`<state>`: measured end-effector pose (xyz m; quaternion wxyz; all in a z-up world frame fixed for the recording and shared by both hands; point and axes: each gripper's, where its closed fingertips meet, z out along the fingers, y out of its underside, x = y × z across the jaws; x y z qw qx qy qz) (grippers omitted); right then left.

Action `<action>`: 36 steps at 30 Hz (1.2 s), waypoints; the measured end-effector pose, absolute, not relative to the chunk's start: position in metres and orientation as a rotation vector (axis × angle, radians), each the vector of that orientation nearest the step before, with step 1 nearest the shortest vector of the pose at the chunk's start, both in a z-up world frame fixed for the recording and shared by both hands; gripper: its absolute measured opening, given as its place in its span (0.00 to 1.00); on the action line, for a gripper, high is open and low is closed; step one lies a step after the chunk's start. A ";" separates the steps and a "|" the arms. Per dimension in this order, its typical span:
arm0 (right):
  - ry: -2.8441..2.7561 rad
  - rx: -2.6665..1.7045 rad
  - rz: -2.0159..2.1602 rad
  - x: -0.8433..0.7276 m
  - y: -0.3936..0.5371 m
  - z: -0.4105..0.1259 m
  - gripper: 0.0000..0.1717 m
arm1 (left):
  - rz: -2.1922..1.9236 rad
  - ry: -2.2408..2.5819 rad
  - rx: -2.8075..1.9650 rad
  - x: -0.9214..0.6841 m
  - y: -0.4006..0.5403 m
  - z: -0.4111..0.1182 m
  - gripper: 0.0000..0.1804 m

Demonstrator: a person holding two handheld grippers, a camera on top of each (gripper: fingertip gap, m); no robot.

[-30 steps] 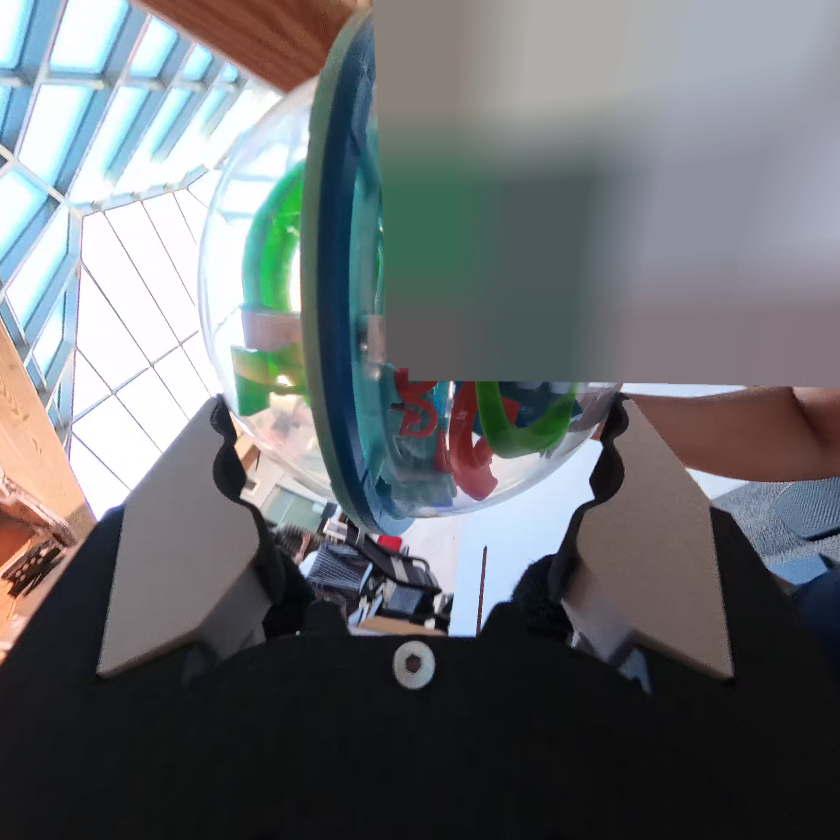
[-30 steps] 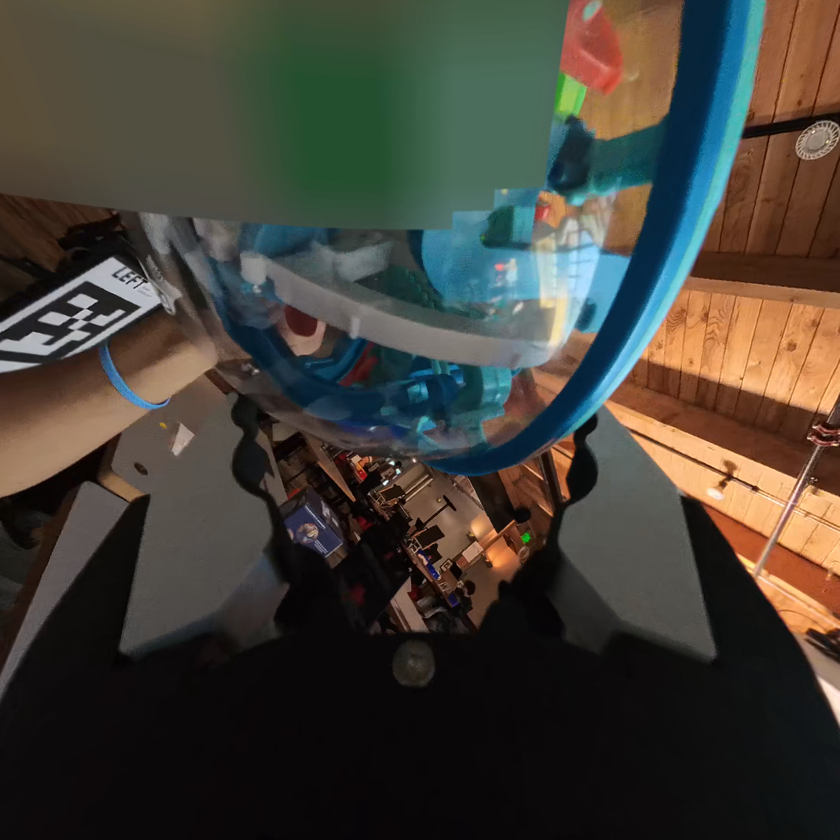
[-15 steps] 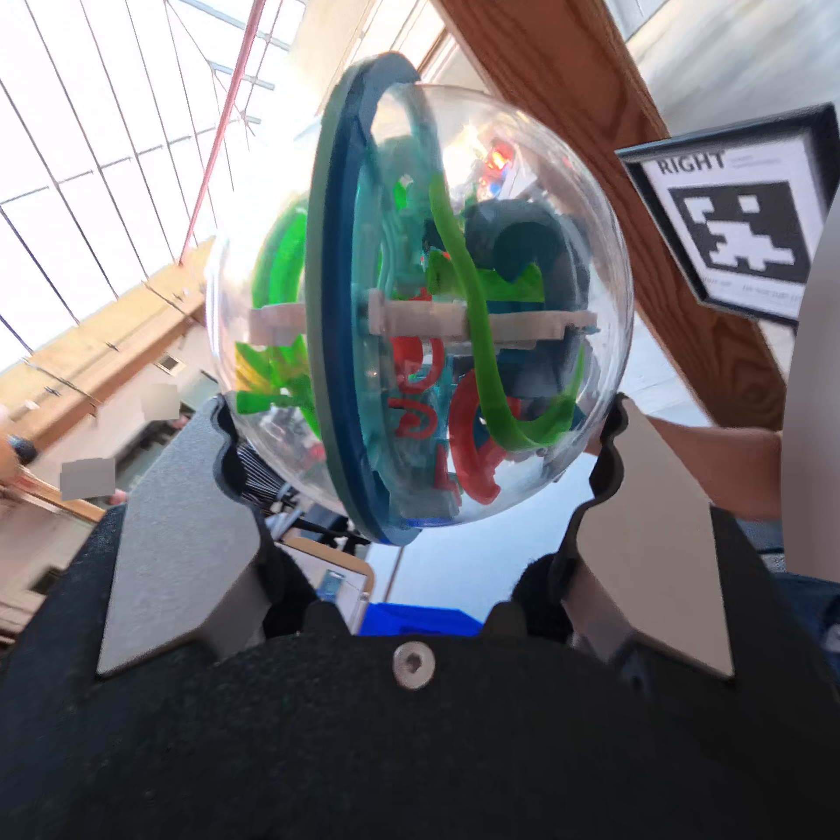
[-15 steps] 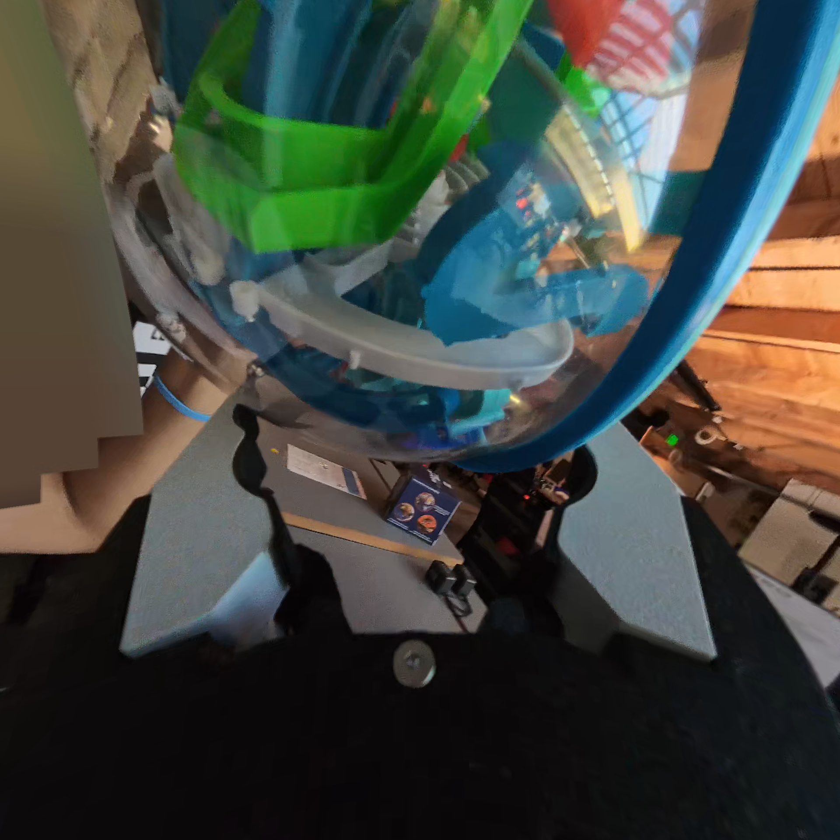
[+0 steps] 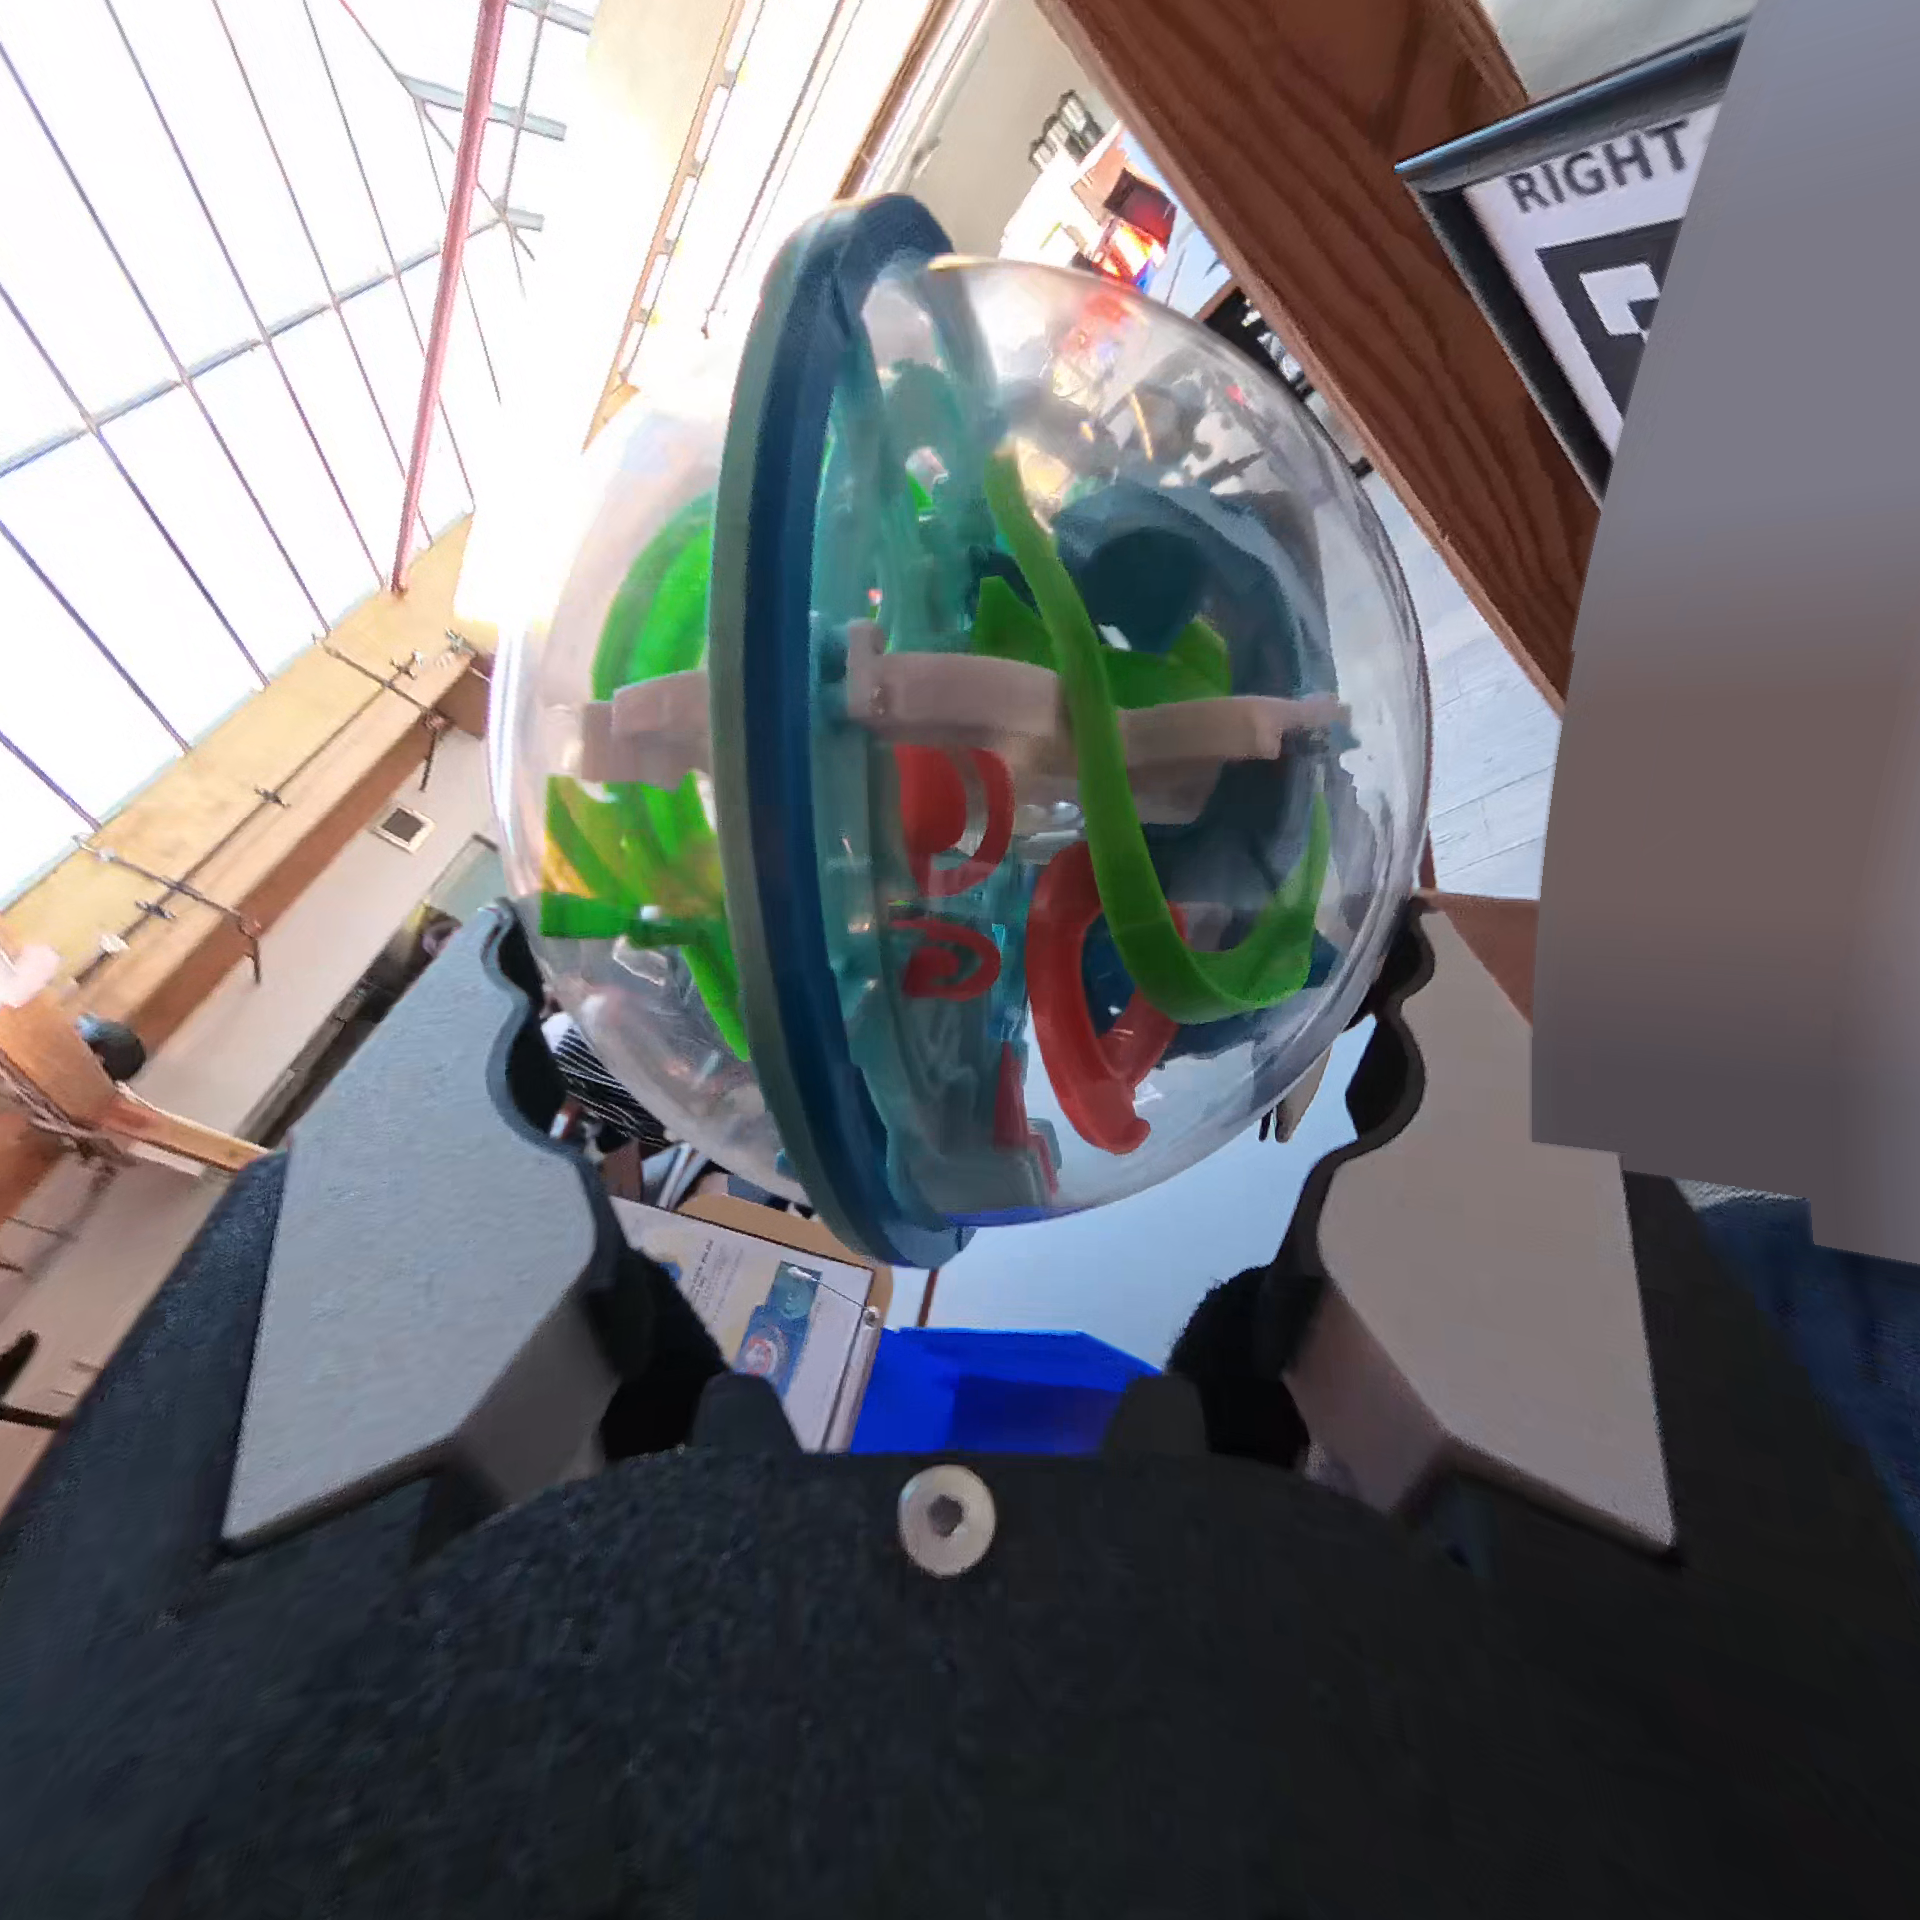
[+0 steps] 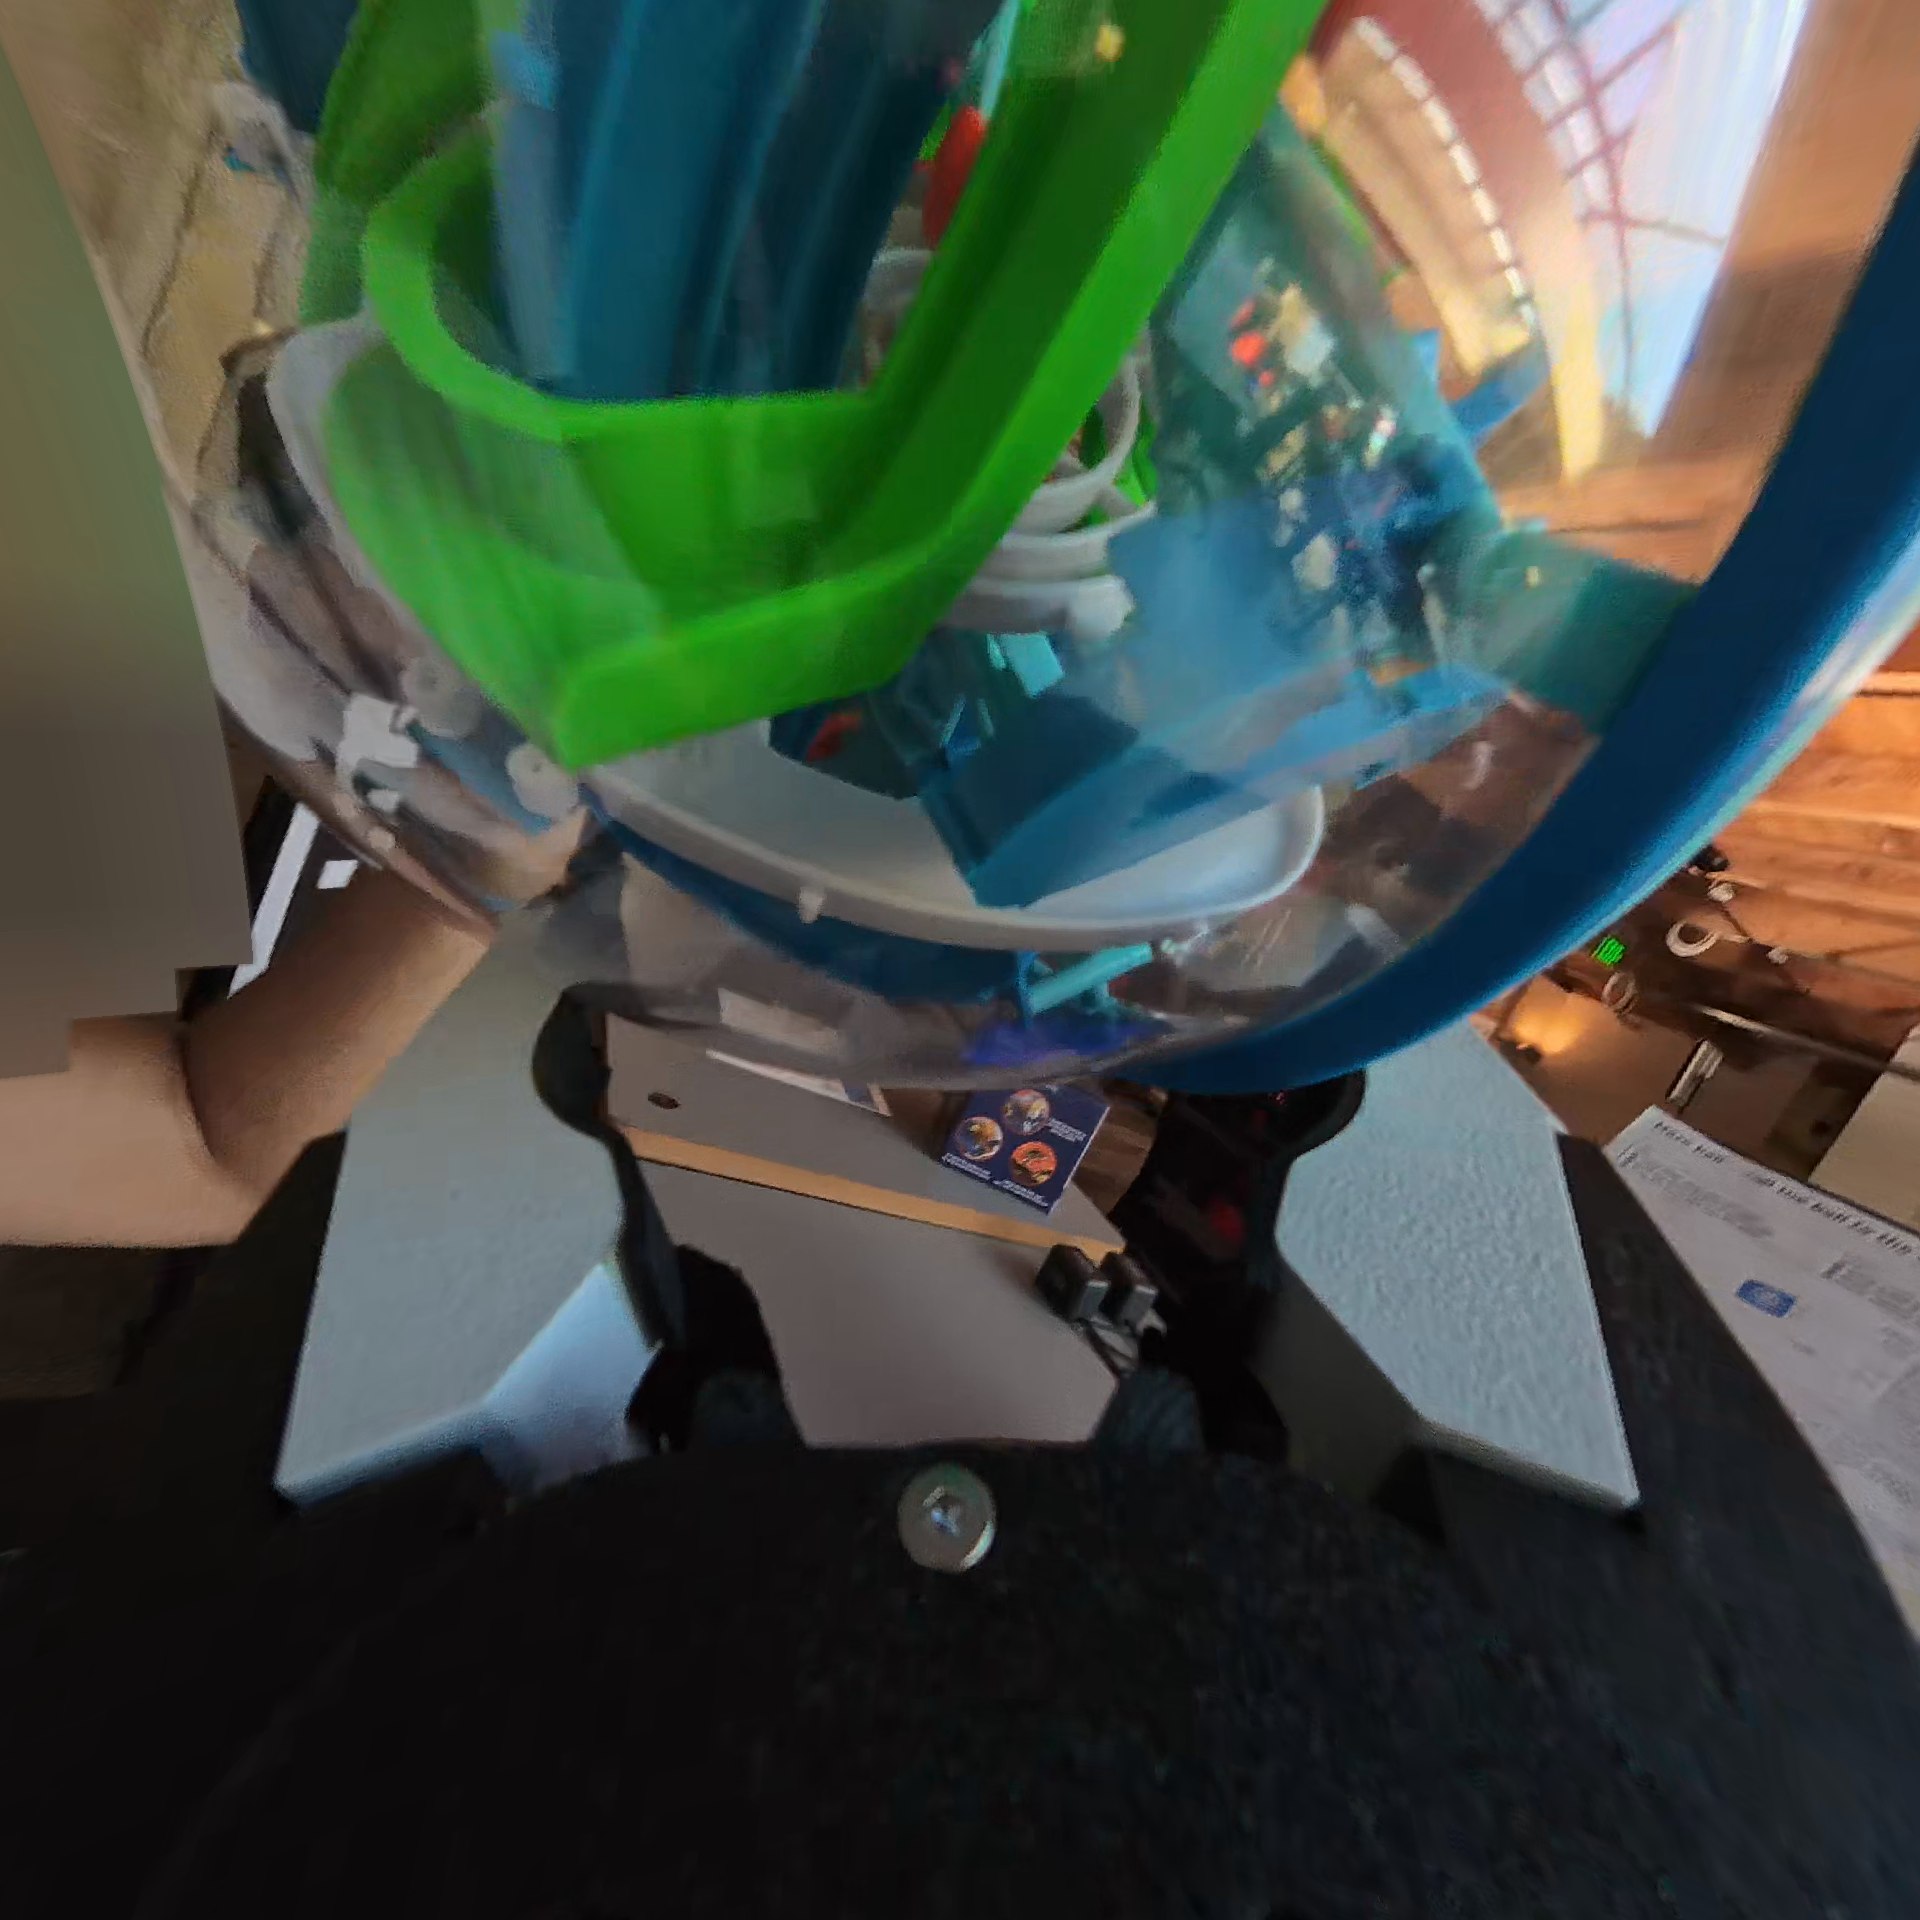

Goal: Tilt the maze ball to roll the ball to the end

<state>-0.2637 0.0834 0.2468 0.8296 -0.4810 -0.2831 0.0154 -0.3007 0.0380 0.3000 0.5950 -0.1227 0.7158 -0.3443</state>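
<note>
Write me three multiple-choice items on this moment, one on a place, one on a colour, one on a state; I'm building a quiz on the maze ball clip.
1. Where is the maze ball in the left wrist view?
A. Between the left tool's fingers
B. Lying on a table
C. Inside a box

2. What colour is the ring around the maze ball's middle?
A. Yellow
B. Blue
C. White

3. How does the left tool stand?
A. Shut tight with nothing in it
B. Wide apart, fingertips against the clear shell
C. Out of view

Answers: 1 A, the sphere sits between the two fingers, up in the air. 2 B, a blue band circles the clear shell. 3 B, each fingertip meets the shell's side.
</note>
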 end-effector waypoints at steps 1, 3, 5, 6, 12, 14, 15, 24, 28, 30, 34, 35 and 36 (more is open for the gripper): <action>-0.608 -0.999 0.006 -0.265 0.080 0.247 0.78 | -0.788 1.661 -0.250 -0.303 0.034 0.299 0.84; -0.619 -0.966 -0.052 -0.267 0.074 0.248 0.79 | -0.781 1.651 -0.175 -0.309 0.026 0.296 0.84; -0.628 -0.931 -0.104 -0.271 0.067 0.249 0.79 | -0.777 1.638 -0.100 -0.316 0.019 0.295 0.84; -0.634 -0.906 -0.134 -0.273 0.063 0.250 0.78 | -0.772 1.631 -0.065 -0.319 0.015 0.294 0.84; -0.664 -0.850 -0.223 -0.279 0.047 0.256 0.78 | -0.747 1.610 0.009 -0.329 0.001 0.293 0.84; -0.666 -0.844 -0.255 -0.281 0.041 0.257 0.78 | -0.766 1.600 0.033 -0.332 -0.002 0.293 0.84; -0.667 -0.846 -0.278 -0.282 0.038 0.258 0.78 | -0.778 1.594 0.050 -0.335 -0.004 0.292 0.84; -0.668 -0.910 -0.481 -0.285 0.017 0.254 0.78 | -0.891 1.573 0.094 -0.342 -0.001 0.282 0.84; -0.670 -0.908 -0.513 -0.285 0.012 0.256 0.77 | -0.912 1.570 0.099 -0.343 -0.002 0.282 0.84; -0.673 -0.906 -0.532 -0.287 0.009 0.257 0.77 | -0.916 1.567 0.107 -0.344 -0.003 0.282 0.84; -0.664 -0.883 -0.508 -0.288 0.004 0.262 0.77 | -0.950 1.587 0.067 -0.342 -0.006 0.289 0.84; -0.653 -0.881 -0.461 -0.287 0.004 0.263 0.77 | -0.962 1.590 0.038 -0.340 -0.007 0.292 0.84; -0.638 -0.895 -0.400 -0.285 0.007 0.264 0.77 | -0.971 1.598 -0.011 -0.335 -0.007 0.297 0.84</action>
